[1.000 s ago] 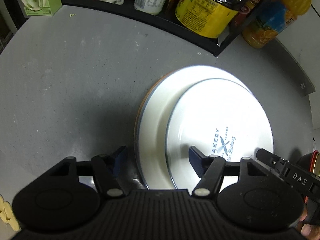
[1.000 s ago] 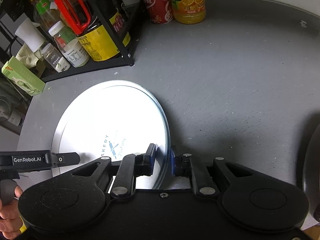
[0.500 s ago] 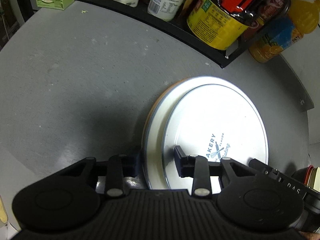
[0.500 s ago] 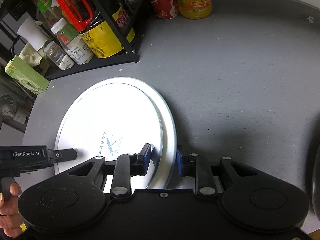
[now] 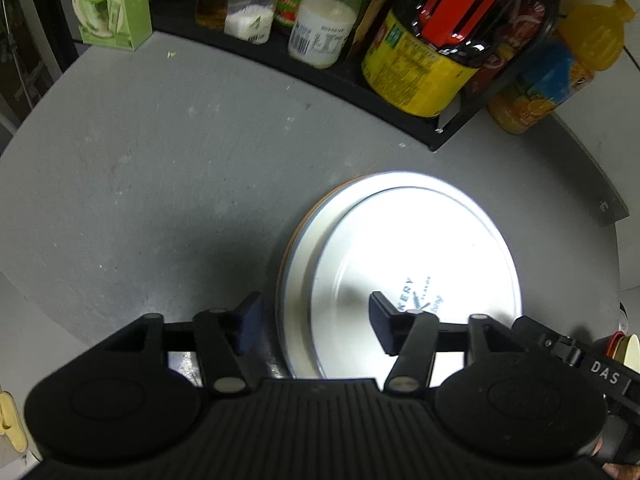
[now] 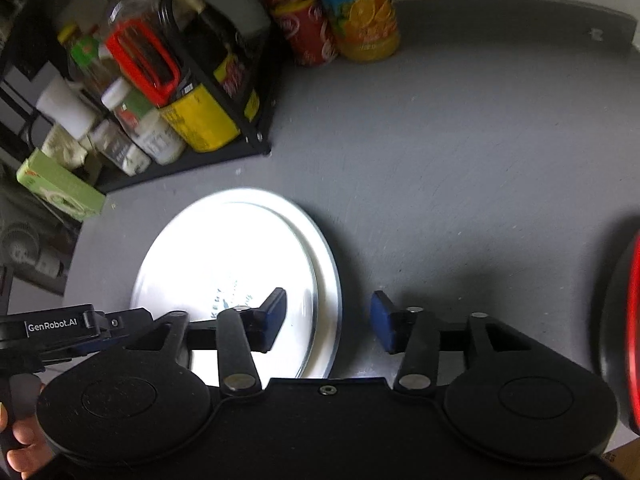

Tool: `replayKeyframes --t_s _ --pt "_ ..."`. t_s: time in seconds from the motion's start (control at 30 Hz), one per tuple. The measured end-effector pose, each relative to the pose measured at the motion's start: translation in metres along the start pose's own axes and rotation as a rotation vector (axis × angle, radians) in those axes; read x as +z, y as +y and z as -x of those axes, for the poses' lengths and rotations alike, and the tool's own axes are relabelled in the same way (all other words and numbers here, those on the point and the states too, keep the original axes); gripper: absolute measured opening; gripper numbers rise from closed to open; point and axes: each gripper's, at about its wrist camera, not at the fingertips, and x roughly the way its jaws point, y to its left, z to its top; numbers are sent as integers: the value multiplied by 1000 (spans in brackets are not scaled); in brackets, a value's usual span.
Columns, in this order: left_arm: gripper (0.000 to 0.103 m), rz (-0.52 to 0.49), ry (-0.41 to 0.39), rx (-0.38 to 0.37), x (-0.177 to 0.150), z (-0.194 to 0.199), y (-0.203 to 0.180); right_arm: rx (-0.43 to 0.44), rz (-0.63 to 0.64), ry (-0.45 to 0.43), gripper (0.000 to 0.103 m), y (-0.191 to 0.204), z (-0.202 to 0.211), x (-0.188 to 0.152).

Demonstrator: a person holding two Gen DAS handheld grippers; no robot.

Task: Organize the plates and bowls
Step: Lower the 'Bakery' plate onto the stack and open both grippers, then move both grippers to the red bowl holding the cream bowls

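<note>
Two stacked plates (image 5: 416,248), lower one mostly hidden.

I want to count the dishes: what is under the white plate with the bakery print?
Under the printed plate lies a larger white plate, with an orange-brown edge below. What that edge belongs to is covered.

"GenRobot.AI" on left hand-held gripper (image 6: 60,326); "DAS" on right hand-held gripper (image 5: 604,378)
</note>
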Motion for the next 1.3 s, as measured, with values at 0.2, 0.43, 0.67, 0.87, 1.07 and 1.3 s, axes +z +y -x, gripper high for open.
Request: replayKeyframes --t_s 0.2,0.43,0.67,0.87,1.07,1.3 --pt "70 -35 -22 -55 2 21 -19 -19 -5 -87 80 -1 30 -2" --pt "90 -118 -57 -110 -1 50 -45 -33 -31 -162 98 -11 61 -4" --pt "98 -194 -77 -139 -5 70 -65 -43 -64 -229 103 -22 92 -12" --pt "99 -246 -79 -162 -13 78 -80 -64 -87 -271 103 -30 113 -24" --pt "102 -294 -75 -187 -23 84 -98 -86 -101 -309 103 -40 133 -34" --pt "102 -349 -57 -216 -31 82 -127 -119 -126 -323 103 -59 148 -40"
